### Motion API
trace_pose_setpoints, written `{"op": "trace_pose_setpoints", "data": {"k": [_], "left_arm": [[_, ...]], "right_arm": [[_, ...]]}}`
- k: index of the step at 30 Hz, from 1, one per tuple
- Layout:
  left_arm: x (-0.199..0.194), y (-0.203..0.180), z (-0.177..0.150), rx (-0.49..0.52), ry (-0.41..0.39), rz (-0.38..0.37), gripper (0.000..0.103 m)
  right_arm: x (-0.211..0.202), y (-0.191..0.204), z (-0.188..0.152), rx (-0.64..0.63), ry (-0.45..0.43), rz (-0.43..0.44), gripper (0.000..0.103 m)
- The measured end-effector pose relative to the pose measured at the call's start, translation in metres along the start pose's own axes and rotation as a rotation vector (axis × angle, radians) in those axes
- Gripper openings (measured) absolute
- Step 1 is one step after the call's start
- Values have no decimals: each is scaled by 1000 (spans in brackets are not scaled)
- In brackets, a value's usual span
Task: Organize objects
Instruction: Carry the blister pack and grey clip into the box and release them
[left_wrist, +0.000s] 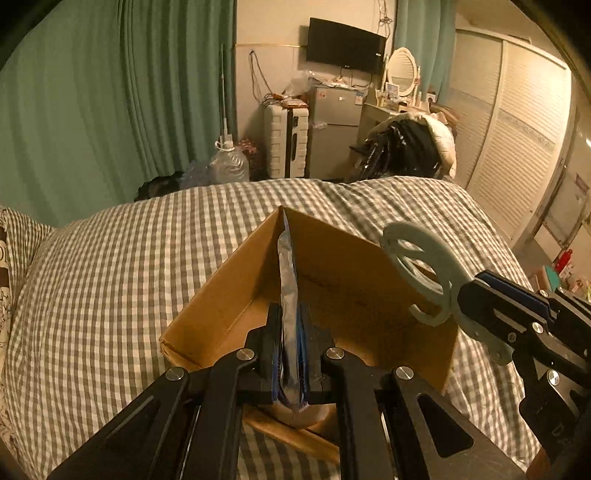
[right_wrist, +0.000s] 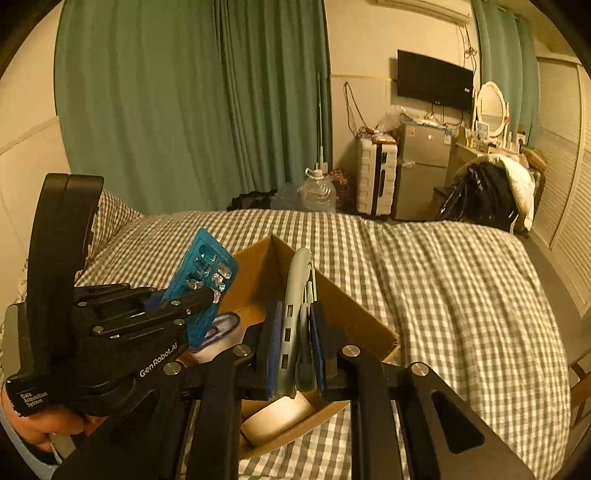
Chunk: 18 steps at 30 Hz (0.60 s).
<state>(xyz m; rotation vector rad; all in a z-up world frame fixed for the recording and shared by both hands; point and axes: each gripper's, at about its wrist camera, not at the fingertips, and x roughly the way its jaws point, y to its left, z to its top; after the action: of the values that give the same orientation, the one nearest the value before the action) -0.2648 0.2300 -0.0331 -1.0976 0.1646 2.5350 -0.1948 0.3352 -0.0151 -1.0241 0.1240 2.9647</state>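
An open cardboard box (left_wrist: 332, 273) sits on the checked bed; it also shows in the right wrist view (right_wrist: 343, 306). My left gripper (left_wrist: 290, 332) is shut on a blue blister pack of pills (left_wrist: 288, 295), held edge-on over the box; the pack's face shows in the right wrist view (right_wrist: 207, 280). My right gripper (right_wrist: 297, 332) is shut on a pale green round plastic piece (right_wrist: 295, 295), held over the box; it shows as a ring with spokes in the left wrist view (left_wrist: 417, 269). A white roll (right_wrist: 277, 413) lies in the box.
The grey-checked bedcover (right_wrist: 443, 295) surrounds the box. A white and blue object (right_wrist: 221, 328) lies inside the box. Green curtains (left_wrist: 110, 110), a large water bottle (left_wrist: 229, 162), a suitcase (left_wrist: 286, 140) and a small fridge (left_wrist: 332, 129) stand beyond the bed.
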Motion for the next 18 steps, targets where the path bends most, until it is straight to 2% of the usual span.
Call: {"op": "trace_pose_setpoints", "data": {"k": [8, 10, 11, 12, 14, 17, 18], "left_arm": [[-1, 0, -3, 5, -1, -36, 11], [-5, 1, -1, 8, 1, -33, 17], [-7, 1, 1, 9, 2, -28, 27], [-12, 1, 3, 6, -2, -25, 44], [-25, 3, 5, -4, -24, -23, 62], [-52, 7, 8, -11, -55, -20, 64], [-63, 7, 9, -10, -64, -14, 70]], "right_arm": [[3, -5, -3, 19, -12, -19, 15], [0, -6, 0, 22, -15, -29, 21], [-3, -7, 1, 26, -19, -37, 29], [-9, -8, 2, 30, -29, -47, 34], [-19, -8, 4, 39, -40, -57, 36], [-38, -8, 8, 53, -54, -68, 38], [-47, -6, 10, 56, -60, -73, 42]]}}
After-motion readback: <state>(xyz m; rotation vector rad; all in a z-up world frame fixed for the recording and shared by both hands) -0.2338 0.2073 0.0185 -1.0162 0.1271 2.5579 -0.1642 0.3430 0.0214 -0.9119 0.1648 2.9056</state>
